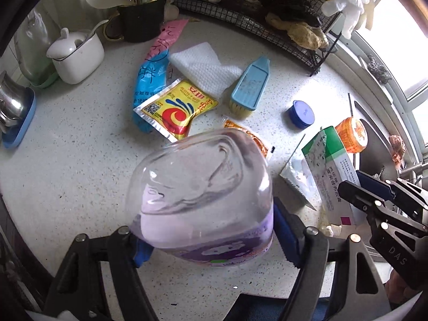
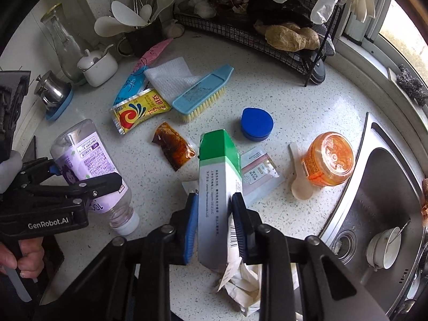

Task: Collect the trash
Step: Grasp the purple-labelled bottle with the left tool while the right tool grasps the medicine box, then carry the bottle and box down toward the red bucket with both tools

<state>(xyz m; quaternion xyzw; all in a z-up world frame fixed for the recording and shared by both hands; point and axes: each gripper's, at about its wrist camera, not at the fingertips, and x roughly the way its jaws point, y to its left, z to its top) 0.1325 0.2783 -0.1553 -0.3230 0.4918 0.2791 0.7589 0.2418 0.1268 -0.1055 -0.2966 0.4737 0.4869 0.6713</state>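
My left gripper (image 1: 211, 240) is shut on a clear plastic bottle with a purple label (image 1: 203, 195), held above the counter; the bottle also shows in the right wrist view (image 2: 91, 160), cap pointing down. My right gripper (image 2: 215, 227) is shut on a green and white carton (image 2: 218, 187), held above the counter; the carton also shows in the left wrist view (image 1: 327, 171). On the counter lie a yellow sachet (image 2: 139, 109), a brown sauce packet (image 2: 174, 148), a pink and blue wrapper (image 2: 136, 77), a flat paper sachet (image 2: 260, 172) and crumpled paper (image 2: 243, 286).
A blue scrub brush (image 2: 202, 93), white cloth (image 2: 168, 76), blue lid (image 2: 256, 124), orange jar (image 2: 329, 159) and plastic spoon (image 2: 301, 179) lie on the speckled counter (image 2: 307, 101). A wire rack (image 2: 256, 26) stands behind, a steel sink (image 2: 388, 200) to the right, utensils and jars at back left.
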